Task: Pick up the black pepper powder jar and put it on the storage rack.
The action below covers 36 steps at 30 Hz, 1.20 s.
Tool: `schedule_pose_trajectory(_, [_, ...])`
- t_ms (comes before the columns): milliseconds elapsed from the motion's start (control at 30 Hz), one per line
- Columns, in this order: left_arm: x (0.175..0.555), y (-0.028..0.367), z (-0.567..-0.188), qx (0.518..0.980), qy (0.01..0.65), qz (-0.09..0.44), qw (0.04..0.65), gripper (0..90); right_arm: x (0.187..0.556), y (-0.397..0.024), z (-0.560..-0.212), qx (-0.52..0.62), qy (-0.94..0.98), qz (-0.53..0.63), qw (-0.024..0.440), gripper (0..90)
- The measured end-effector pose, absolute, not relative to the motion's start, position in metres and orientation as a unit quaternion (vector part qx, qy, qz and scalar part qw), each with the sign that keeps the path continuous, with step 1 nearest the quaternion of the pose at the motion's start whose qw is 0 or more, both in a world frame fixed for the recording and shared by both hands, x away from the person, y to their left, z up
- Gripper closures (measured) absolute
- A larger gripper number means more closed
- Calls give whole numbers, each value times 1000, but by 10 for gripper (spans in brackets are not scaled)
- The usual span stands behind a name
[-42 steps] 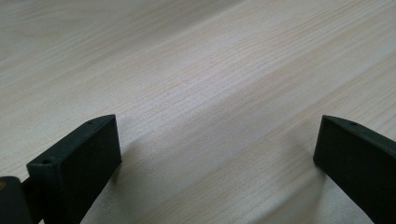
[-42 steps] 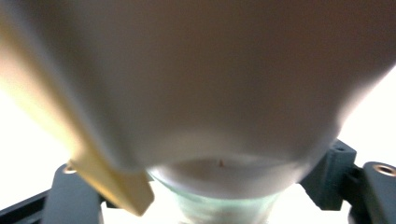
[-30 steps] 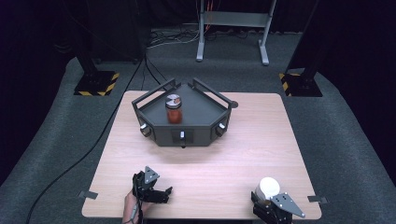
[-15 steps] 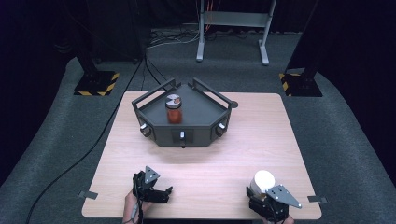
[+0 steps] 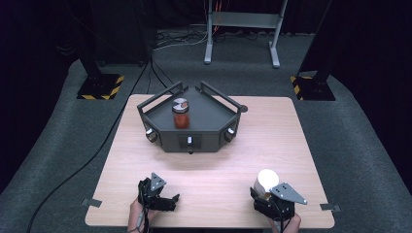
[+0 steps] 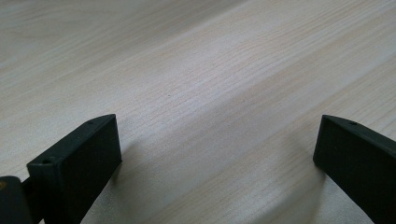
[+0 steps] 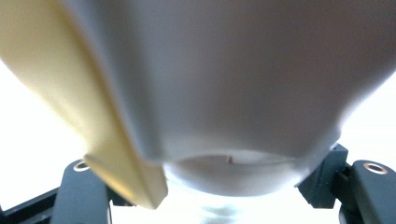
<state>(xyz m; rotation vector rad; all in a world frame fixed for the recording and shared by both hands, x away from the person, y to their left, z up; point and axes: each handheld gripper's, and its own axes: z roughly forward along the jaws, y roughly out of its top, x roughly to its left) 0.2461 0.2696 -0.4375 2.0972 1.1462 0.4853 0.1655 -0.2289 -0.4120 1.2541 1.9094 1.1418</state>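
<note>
- So our right gripper (image 5: 266, 194) has its jaws clamped on a white bottle (image 5: 266, 179), and compared with a second ago it's come up off the table (image 5: 291, 131) and slid a bit toward the tray (image 5: 167, 138).
- We'd guess that means the pick is done and the bottle is headed for the tray, though it's well short of it for now.
- Left gripper (image 5: 167, 201) sits wide open and empty, near the table's front edge, well apart from the tray.
- Count: two grippers, one white bottle, one tray, one jar (image 5: 180, 112) standing inside the tray.
</note>
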Motion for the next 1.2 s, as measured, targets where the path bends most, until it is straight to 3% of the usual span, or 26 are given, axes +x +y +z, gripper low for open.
schedule_pose_trajectory(1200, [246,270,-438,808,439,186,345,8,215,-215,-398,431,743,435,269,295])
